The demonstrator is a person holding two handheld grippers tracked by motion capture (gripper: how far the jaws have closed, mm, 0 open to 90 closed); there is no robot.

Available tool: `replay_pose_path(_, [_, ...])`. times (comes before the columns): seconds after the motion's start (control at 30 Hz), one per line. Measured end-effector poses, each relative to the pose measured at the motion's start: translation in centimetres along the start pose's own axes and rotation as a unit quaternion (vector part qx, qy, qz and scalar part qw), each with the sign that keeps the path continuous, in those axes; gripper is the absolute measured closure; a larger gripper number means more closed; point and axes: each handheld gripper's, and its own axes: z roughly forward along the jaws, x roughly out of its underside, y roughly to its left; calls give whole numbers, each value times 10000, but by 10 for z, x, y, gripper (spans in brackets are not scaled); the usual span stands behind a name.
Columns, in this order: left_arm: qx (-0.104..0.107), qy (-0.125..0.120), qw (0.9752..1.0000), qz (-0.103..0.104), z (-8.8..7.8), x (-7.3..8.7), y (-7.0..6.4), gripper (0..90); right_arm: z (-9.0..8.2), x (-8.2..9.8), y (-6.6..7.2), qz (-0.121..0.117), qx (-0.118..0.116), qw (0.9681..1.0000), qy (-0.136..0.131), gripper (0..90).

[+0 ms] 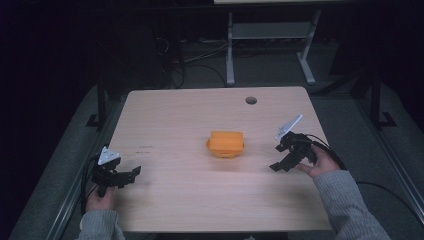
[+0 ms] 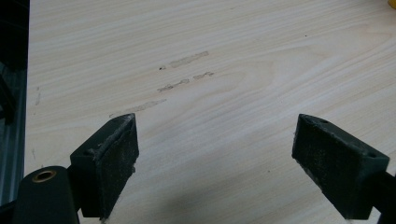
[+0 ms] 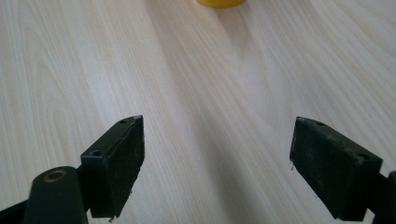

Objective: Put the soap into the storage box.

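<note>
High view — orange box (image 1: 226, 144) mid-table (image 1: 170, 115), left claw (image 1: 131, 173) and right claw (image 1: 276, 157) both agape, empty

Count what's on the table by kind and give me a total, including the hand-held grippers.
Orange container: 1
Hand-held grippers: 2, left hand-held gripper and right hand-held gripper, both open
Total: 3

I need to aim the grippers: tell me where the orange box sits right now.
In the high view the orange box sits near the middle of the table, between the left gripper and right gripper, nearer the right one.
</note>
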Motion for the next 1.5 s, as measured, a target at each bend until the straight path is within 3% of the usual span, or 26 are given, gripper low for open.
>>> replay_pose_path(0.57, [51, 8, 10000, -26, 0, 1, -1, 139, -7, 33, 3, 277, 109, 9995, -120, 171])
replay_pose_path(1.23, [263, 33, 9994, 214, 0, 2, -4, 139, -6, 76, 11, 712, 138, 9963, -453, 170])
replay_pose_path(1.5, [439, 76, 9986, 270, -1, 3, -5, 138, -5, 90, 19, 742, 190, 9956, -535, 169])
